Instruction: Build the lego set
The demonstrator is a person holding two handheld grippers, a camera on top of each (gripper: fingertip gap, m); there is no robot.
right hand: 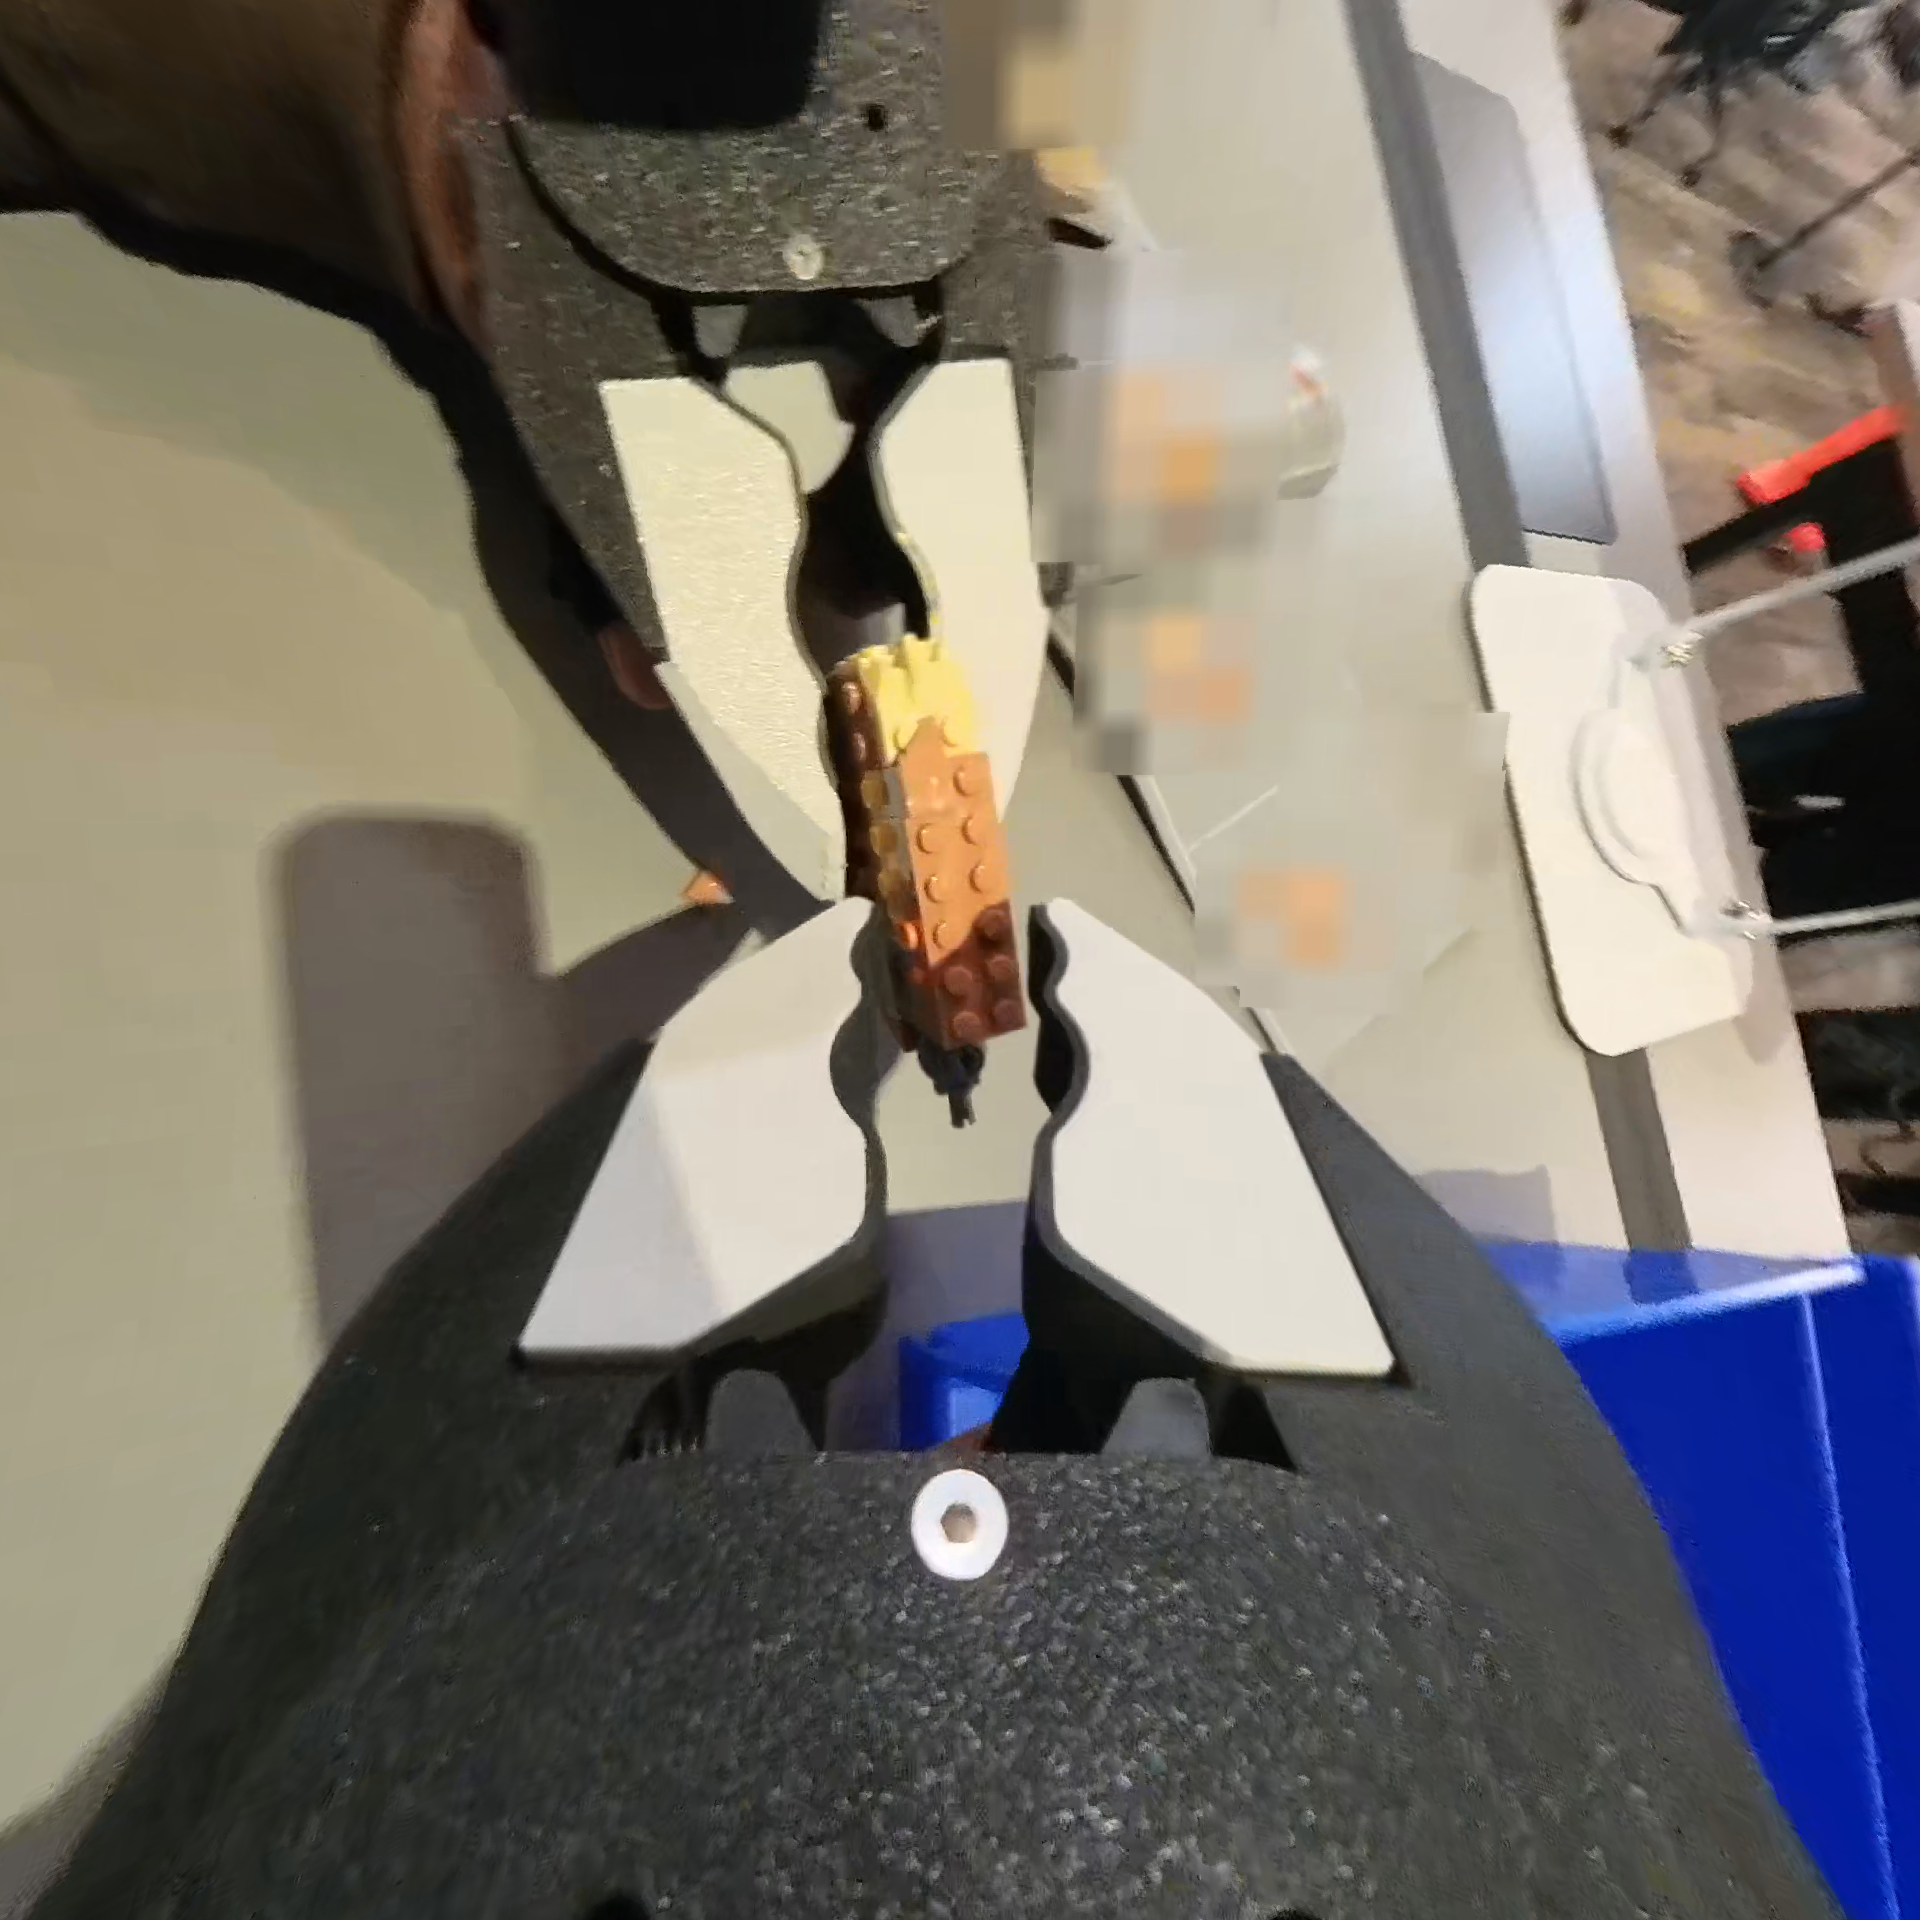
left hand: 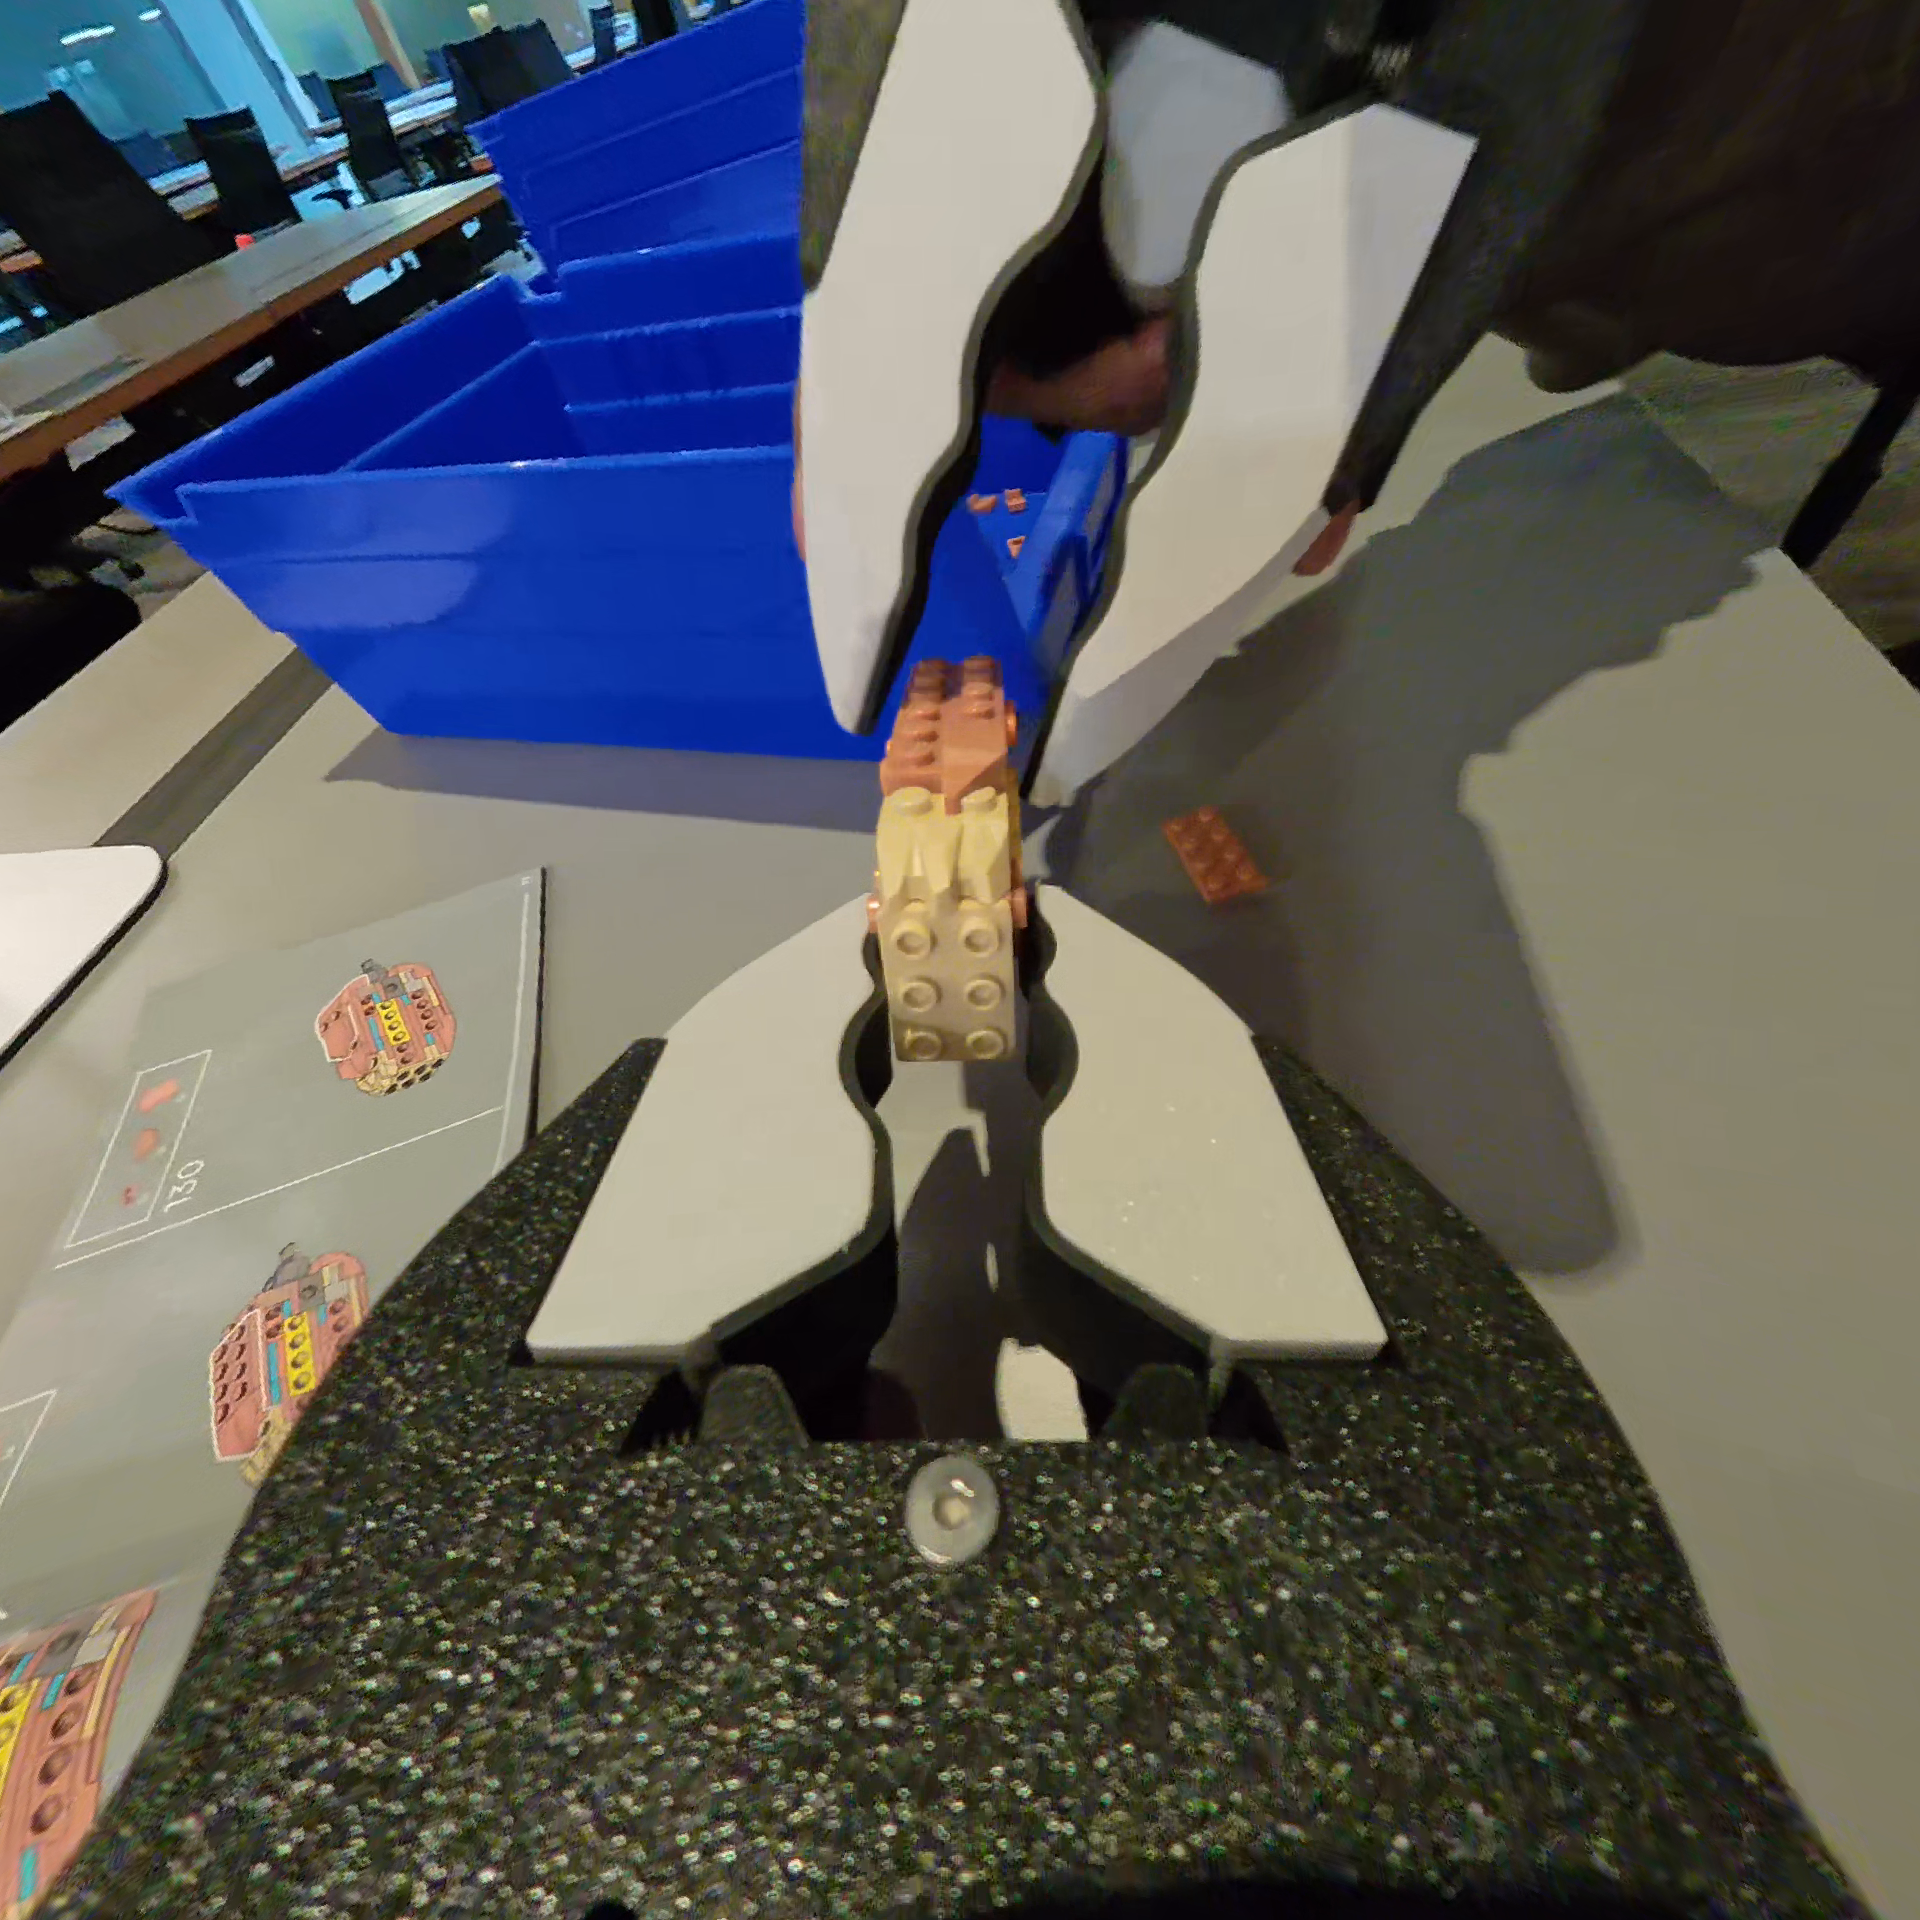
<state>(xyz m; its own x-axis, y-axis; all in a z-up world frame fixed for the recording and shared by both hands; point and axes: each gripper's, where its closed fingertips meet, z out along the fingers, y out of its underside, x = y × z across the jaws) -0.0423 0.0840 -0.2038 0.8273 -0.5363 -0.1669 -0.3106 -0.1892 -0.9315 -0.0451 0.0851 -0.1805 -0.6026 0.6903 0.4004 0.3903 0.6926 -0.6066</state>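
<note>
Grey table (left hand: 1455, 1039), blue bins (left hand: 499, 582), office desks behind; left gripper (left hand: 951, 914) clamped tan-brown lego assembly (left hand: 951, 935); right gripper (right hand: 951, 914) agape around it.

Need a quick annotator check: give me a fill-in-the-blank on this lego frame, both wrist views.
1. The left hand-held gripper is shut on the ___ end of the lego assembly.
2. The right hand-held gripper has its jaws ___ around the assembly's brown end.
3. A loose brown plate lies on the ___.
4. The bins behind are ___.

Missing: tan; open; table; blue
</note>
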